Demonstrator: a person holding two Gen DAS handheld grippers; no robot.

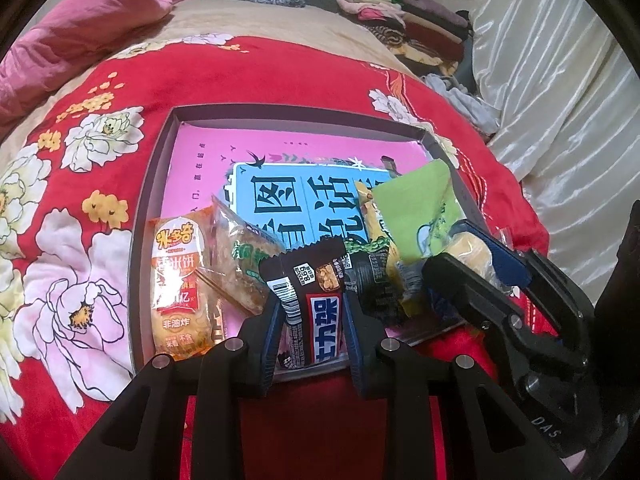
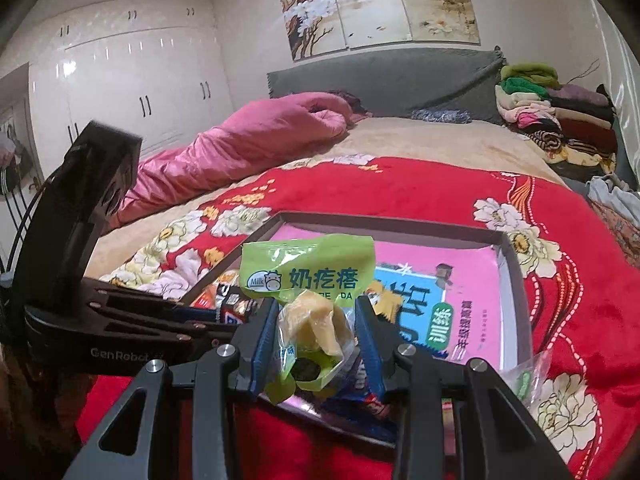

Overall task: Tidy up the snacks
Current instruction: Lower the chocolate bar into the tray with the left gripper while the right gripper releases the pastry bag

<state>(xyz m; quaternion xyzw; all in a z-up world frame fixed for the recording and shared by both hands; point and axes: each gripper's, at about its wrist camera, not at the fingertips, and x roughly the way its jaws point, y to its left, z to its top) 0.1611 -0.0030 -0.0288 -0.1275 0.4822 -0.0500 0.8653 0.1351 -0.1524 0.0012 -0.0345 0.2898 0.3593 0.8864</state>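
Note:
A shallow grey box (image 1: 152,184) with a pink and blue printed bottom lies on the red flowered blanket. My left gripper (image 1: 310,304) is shut on a dark chocolate bar (image 1: 316,312), held over the box's near edge. My right gripper (image 2: 316,320) is shut on a green milk-snack packet (image 2: 308,276) with a yellow lump inside, also over the box; the left wrist view shows that packet (image 1: 416,208) and the right gripper (image 1: 476,264) at the box's right side. An orange rice-cracker pack (image 1: 180,288), a clear biscuit pack (image 1: 240,264) and a dark packet (image 1: 372,284) lie in the box.
The red blanket (image 1: 280,76) covers a bed. A pink quilt (image 2: 248,140) is bunched at the far left, and folded clothes (image 2: 556,116) are stacked at the far right by the grey headboard. Two small packets (image 2: 524,380) lie on the blanket right of the box.

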